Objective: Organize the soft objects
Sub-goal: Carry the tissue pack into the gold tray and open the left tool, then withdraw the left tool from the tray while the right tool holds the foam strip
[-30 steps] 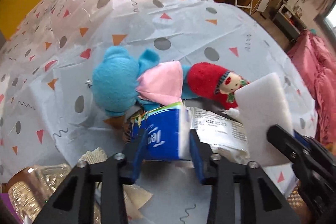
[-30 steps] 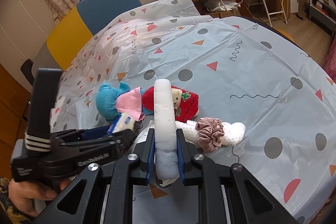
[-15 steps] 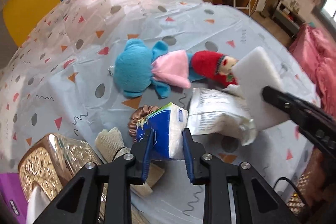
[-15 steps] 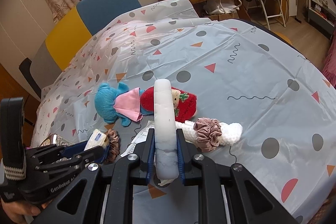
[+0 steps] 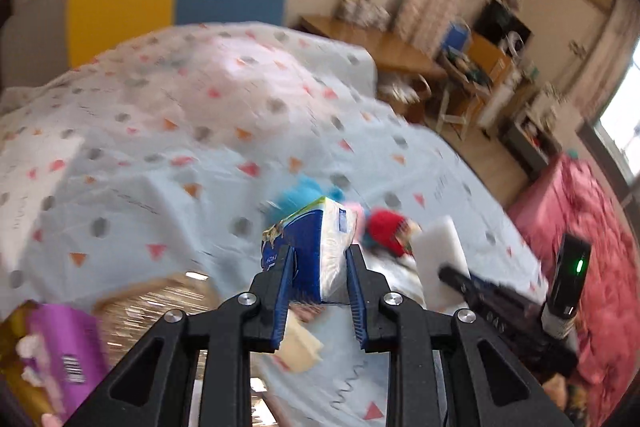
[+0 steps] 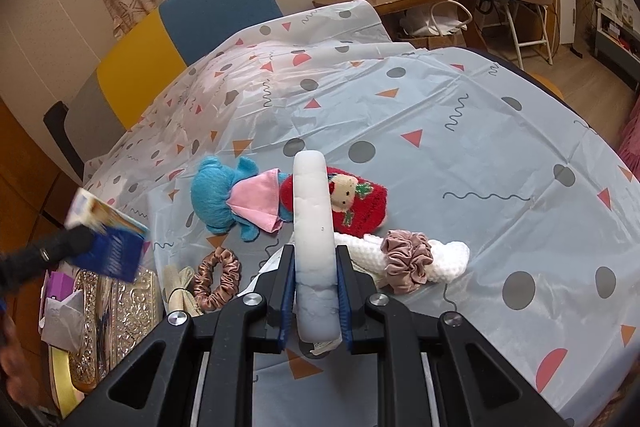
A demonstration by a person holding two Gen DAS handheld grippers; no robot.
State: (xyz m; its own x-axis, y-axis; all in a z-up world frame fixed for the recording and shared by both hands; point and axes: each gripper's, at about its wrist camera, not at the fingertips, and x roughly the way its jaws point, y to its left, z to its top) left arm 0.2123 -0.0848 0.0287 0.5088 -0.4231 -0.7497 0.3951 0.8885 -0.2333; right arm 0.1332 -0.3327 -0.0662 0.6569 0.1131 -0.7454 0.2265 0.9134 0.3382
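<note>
Left wrist view is motion-blurred; the left gripper (image 5: pixel 320 267) is clamped on a blue-and-white tissue pack (image 5: pixel 310 247), both blue pads pressed on its sides, pack squeezed upright and lifted clear of the patterned tablecloth (image 5: pixel 160 167). Only this view shows the pink bedding (image 5: pixel 592 267) at far right and the right gripper's body with a green light. To its right the white sponge (image 5: pixel 440 259) shows its broad flat face. Right wrist view is sharp: the right gripper (image 6: pixel 316 291) is closed on that sponge (image 6: pixel 312 227), seen edge-on, standing upright between the pads, lower end greyish. Only this view shows the cloth items clearly: blue plush toy (image 6: pixel 218 197) with pink dress lying on its side, red plush doll (image 6: pixel 356 203) touching it on the right, both just beyond the sponge; white knitted cloth (image 6: pixel 452 255) with a dusty-pink scrunchie (image 6: pixel 408 259) on it, near right of the pads; brown satin scrunchie (image 6: pixel 218 279) and a beige folded cloth (image 6: pixel 180 287) near left. At far left the tissue pack (image 6: pixel 108 239) hangs in the air in the left gripper, above a gold embossed box (image 6: pixel 120 311) and purple packet (image 6: pixel 58 285) at the table edge. Part of a hand shows at the left edge.
</note>
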